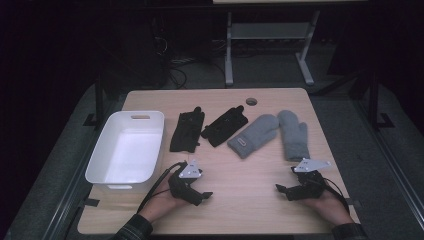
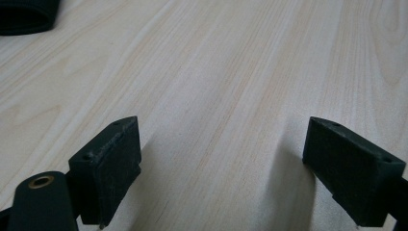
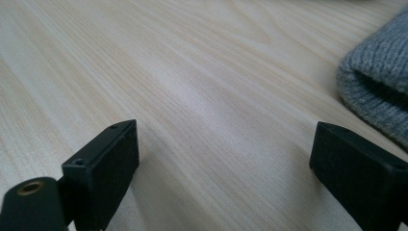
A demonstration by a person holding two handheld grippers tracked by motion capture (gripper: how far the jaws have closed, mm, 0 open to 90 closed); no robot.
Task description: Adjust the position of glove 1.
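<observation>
On the wooden table (image 1: 250,210) lie two black gloves (image 1: 187,131) (image 1: 225,126) and two grey knitted mittens (image 1: 254,135) (image 1: 294,134) in a row across the middle. Near the front edge a hand holds my left gripper (image 1: 202,196), open and low over bare wood below the black gloves. My right gripper (image 1: 281,190) is open too, below the mittens and apart from them. In the left gripper view the left gripper (image 2: 226,144) has only wood between its jaws. The right gripper view shows the same of the right gripper (image 3: 231,147), with a mitten cuff (image 3: 380,82) off to the right.
A white plastic bin (image 1: 102,165) stands at the table's left side, left of the gloves. A small round hole (image 1: 251,101) sits near the far edge. A black glove's edge (image 2: 26,14) shows far off in the left gripper view. Metal table legs (image 1: 228,50) stand beyond.
</observation>
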